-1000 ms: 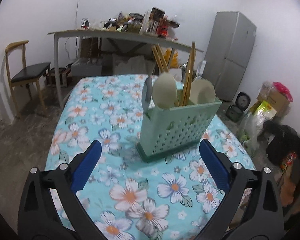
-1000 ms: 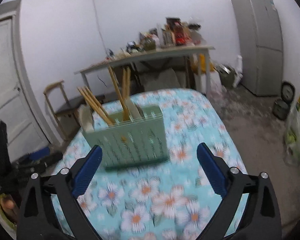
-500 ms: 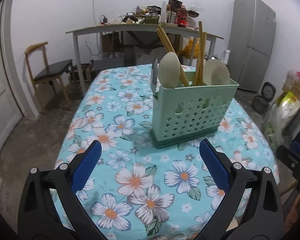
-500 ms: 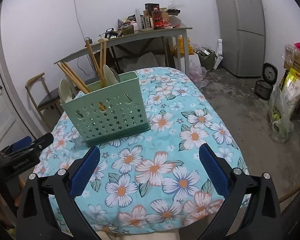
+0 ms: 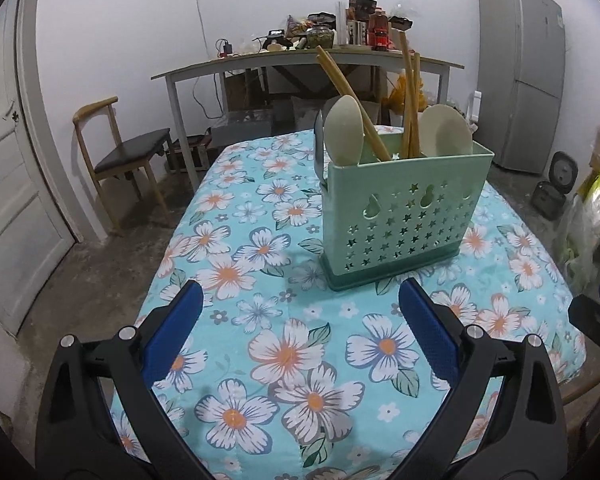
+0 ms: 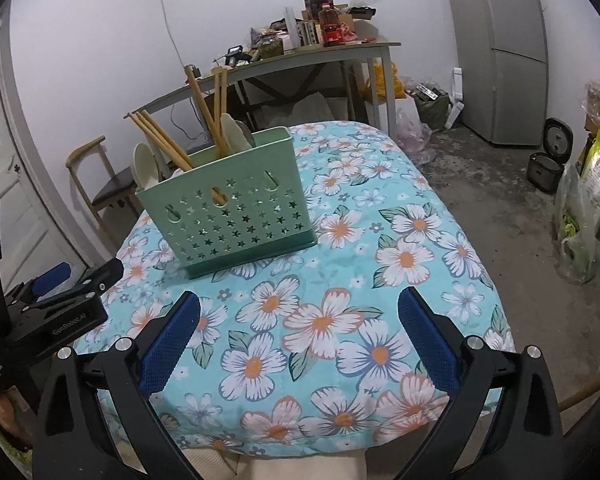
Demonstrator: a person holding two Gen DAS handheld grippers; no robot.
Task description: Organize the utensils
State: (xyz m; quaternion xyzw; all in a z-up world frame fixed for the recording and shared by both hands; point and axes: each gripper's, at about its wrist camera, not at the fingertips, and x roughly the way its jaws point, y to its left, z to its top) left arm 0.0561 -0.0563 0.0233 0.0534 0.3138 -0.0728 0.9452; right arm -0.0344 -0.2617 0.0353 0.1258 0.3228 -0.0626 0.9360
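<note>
The left tongs (image 5: 298,324) and right tongs (image 6: 300,326) are hanging wide apart and carrying nothing, low over the near end of the floral worktop (image 5: 284,356). The green caddy (image 5: 404,216) is standing upright ahead of both, well clear of the blue pads. Chopsticks (image 5: 348,92) and pale spoons (image 5: 344,132) are sitting inside it. No loose utensil is showing on the cloth, so the sorting is appearing complete or nearly so.
</note>
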